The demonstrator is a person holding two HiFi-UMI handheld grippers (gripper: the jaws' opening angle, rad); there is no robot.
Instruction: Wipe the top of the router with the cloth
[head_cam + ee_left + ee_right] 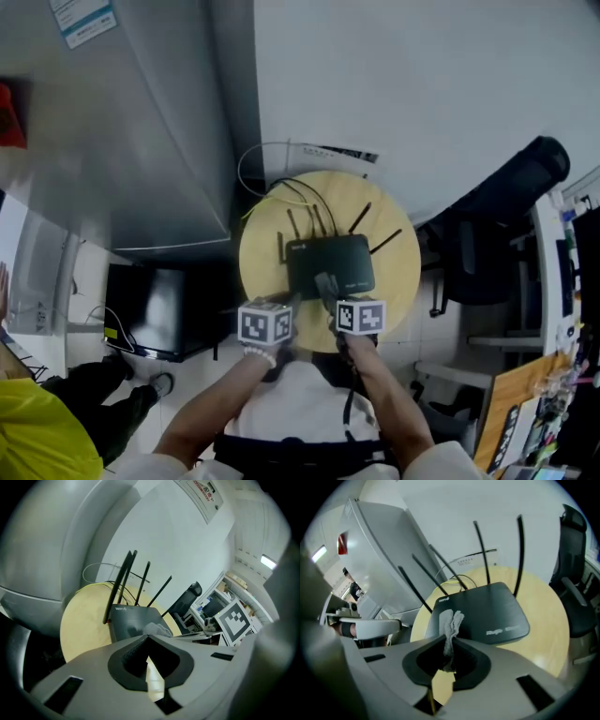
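Looking down from the head view first: the black router (pixel 330 265) sits in the middle of a round wooden desk (pixel 403 267), with its antennas (pixel 281 246) sticking up along the far edge. Both claws come in from the bottom of the frame. The left claw (pixel 289 302) is just off the router's near left corner, and the right claw (pixel 324 280) reaches over its near edge.

Left gripper view: the left claw (pixel 146 637) is pinched together at the tips with nothing in it. Past it you can see the router (pixel 133 619) and a grey cloth (pixel 158 629) bunched on its top, centre frame.

Right gripper view: the right claw (pixel 449 641) is clamped on a twisted strip of that cloth (pixel 451 624). The loose end flops onto the router's (pixel 492 609) near left corner, and the rest of the top is bare.

My read is that the wipe is only just starting, since the cloth is at one corner. Next would be dragging it flat across the top towards the right of the frame, pressing lightly. It'd have to stop short of the antennas (pixel 480 550), and the thin wad means several passes. The router looks light, so it might slide, and the idle left claw could steady it.
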